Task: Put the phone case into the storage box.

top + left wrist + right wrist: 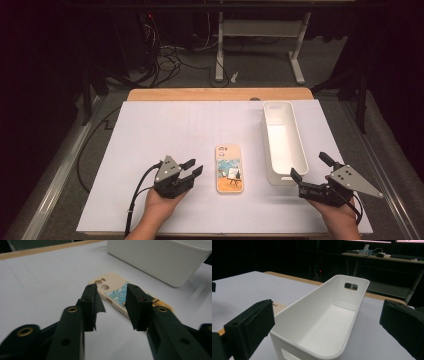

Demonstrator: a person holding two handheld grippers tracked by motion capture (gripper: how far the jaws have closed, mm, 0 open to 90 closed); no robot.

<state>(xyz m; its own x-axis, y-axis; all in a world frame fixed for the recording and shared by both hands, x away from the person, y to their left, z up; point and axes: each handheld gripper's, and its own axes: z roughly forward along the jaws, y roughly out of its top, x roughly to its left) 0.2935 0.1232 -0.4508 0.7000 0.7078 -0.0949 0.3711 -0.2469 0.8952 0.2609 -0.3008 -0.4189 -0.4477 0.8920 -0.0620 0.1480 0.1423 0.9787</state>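
A cream phone case [229,168] with a painted picture lies flat near the middle of the white table cover, its camera holes at the far end. My left gripper [196,166] sits just left of it, jaws pointing toward it. In the left gripper view the jaws stand apart with the phone case [112,287] lying just beyond the tips and nothing pressed between the pads; the left gripper [111,297] is open. My right gripper [308,165] rests at the near right, wide open and holding nothing, aimed at the near end of a long white bin [270,145].
The empty white bin [312,302] has handle slots at both ends and stands right of the case; its wall [160,260] rises behind the case. A wooden table edge [220,94] runs along the far side. Cables and a desk frame stand on the floor beyond.
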